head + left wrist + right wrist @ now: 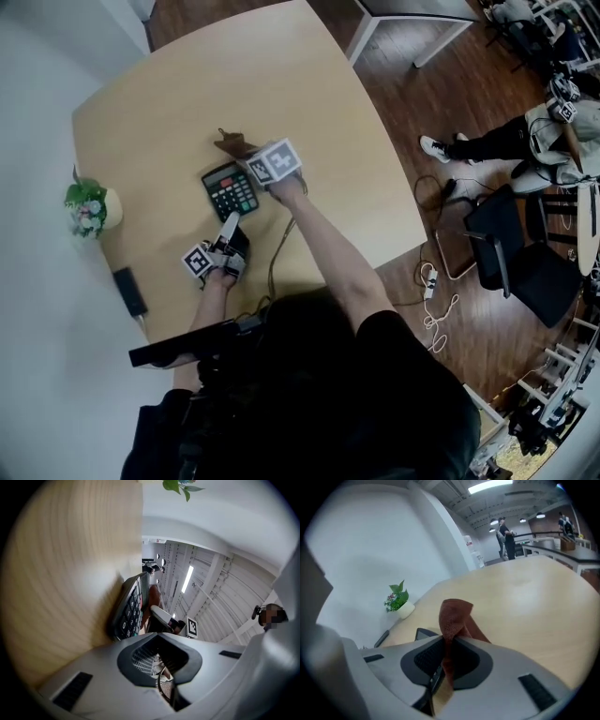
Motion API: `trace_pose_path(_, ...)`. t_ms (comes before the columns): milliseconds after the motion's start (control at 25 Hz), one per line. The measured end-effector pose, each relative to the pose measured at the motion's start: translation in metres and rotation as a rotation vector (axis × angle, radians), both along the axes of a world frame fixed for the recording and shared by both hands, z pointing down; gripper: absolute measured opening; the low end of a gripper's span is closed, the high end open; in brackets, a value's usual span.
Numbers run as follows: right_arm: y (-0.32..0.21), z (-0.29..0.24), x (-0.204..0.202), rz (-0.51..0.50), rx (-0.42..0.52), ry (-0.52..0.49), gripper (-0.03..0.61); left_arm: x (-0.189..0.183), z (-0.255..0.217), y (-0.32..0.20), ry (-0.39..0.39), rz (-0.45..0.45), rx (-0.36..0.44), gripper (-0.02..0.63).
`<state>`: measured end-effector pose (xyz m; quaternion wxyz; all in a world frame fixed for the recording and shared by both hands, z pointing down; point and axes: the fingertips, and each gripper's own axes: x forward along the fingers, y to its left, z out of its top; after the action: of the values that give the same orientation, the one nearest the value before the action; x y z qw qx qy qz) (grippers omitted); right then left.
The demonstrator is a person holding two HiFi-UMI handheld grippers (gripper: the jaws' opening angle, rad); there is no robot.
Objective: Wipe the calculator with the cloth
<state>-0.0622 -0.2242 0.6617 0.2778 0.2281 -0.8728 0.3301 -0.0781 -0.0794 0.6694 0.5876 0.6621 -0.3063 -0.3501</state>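
head view: calculator point(230, 190) is seen on table point(309, 84), cloth point(234, 145) at its far edge, left tool point(229, 225) just beside its near edge | left gripper view: left tool is closed on nothing, so calculator may be shoved when wiped | right gripper view: right tool point(447, 660) is clamped on cloth; cloth could be dragged out.

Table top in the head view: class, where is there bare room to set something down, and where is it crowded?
Bare: the wide stretch of table beyond the cloth, and the strip between the right gripper and the table's right-hand edge. Crowded: near left, among plant, calculator, left gripper and cable.
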Motion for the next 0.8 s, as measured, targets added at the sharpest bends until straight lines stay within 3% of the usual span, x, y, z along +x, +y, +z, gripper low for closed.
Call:
trace_pose_path(200,0.034,0.015,0.017,0.061,-0.165,-0.027,0.049,-0.002,0.002,-0.002,0.002,-0.012,-0.017,0.02)
trace_pose_path(560,0.17,0.025,0.063,-0.066,-0.376,0.082,0.049,-0.001,-0.002,-0.004,0.007,-0.015,-0.01,0.02)
trace_pose_path(640,0.162,0.015,0.071,-0.042,-0.347,0.061,0.048,0.0,-0.003,-0.004,0.006,-0.011,-0.008,0.02)
trace_pose_path(800,0.057,-0.024,0.056,0.079,-0.086,-0.021,0.049,-0.001,-0.004,-0.004,0.005,-0.013,-0.002,0.02)
